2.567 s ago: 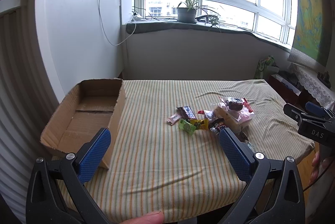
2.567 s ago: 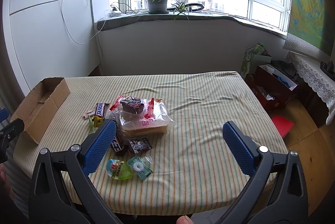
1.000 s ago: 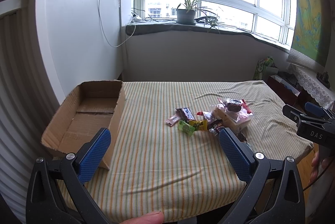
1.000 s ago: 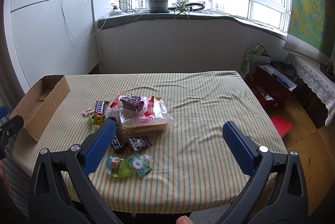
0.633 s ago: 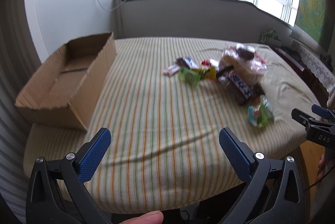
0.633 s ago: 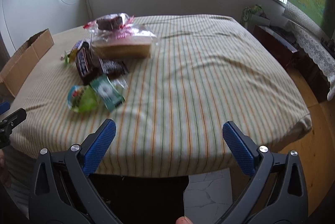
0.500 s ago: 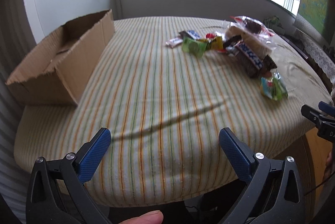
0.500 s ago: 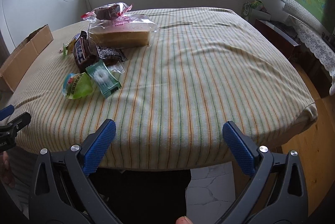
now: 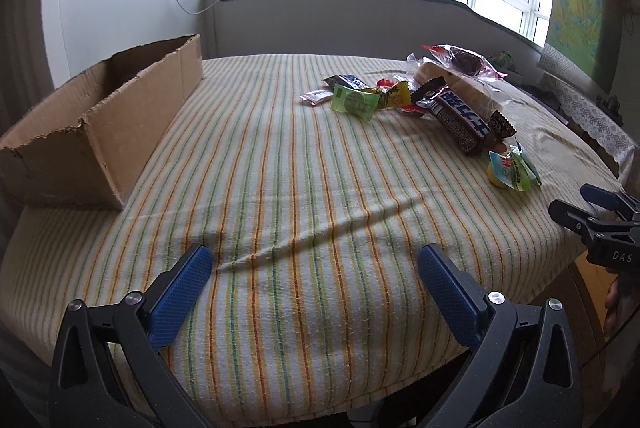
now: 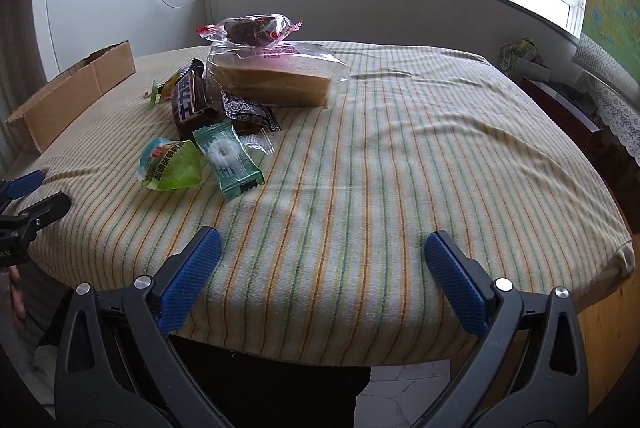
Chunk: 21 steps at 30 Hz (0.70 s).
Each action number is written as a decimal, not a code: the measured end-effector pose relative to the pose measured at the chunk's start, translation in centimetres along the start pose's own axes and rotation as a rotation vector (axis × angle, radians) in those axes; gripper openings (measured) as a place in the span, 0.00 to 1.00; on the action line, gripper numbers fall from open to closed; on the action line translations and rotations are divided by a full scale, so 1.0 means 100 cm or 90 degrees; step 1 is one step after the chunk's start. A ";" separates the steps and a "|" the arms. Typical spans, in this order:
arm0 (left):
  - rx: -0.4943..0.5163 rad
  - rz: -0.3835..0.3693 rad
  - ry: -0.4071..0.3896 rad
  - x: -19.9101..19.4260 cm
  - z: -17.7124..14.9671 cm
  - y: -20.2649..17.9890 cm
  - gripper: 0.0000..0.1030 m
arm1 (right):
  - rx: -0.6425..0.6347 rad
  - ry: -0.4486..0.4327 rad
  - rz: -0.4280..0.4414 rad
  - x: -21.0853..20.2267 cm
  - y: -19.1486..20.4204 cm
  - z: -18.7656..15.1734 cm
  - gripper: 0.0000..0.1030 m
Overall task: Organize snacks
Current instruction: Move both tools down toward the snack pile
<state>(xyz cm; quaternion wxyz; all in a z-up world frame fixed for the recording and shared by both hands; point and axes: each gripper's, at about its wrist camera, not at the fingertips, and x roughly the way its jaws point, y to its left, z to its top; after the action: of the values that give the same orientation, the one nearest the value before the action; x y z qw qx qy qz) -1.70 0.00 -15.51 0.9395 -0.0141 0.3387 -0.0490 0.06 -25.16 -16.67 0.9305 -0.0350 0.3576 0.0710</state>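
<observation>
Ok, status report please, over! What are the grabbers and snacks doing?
Left gripper open, empty. Right gripper open, empty. Snacks piled on the tablecloth, box apart. Nothing in the way.

Both grippers — lower, nearer the table

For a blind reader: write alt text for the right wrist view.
Open right tongs hover empty at the near edge of a striped table. Wrapped snacks are piled at left, bagged bread behind them, a cardboard box further left.
</observation>
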 end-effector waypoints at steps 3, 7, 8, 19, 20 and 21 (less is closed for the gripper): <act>0.007 0.003 -0.007 0.002 0.001 -0.002 1.00 | -0.005 -0.002 0.005 0.003 0.000 0.004 1.00; 0.013 -0.003 -0.013 0.005 0.009 -0.007 1.00 | -0.043 -0.021 0.034 0.012 0.007 0.019 1.00; 0.023 -0.015 -0.013 0.007 0.013 -0.013 1.00 | -0.060 -0.029 0.042 0.014 0.010 0.023 1.00; 0.106 -0.215 -0.020 0.036 0.054 -0.074 1.00 | -0.140 -0.059 0.111 0.020 0.022 0.025 0.78; 0.115 -0.225 -0.020 0.038 0.054 -0.076 1.00 | -0.141 -0.055 0.117 0.021 0.023 0.024 0.71; 0.126 -0.229 -0.019 0.038 0.054 -0.080 1.00 | -0.143 -0.054 0.125 0.021 0.024 0.024 0.65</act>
<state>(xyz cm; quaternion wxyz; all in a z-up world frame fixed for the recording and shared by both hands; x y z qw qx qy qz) 4.03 -8.37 -13.31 0.9175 0.0172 0.3102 -0.2485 2.79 -22.25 -16.33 0.9235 -0.1007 0.3098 0.2025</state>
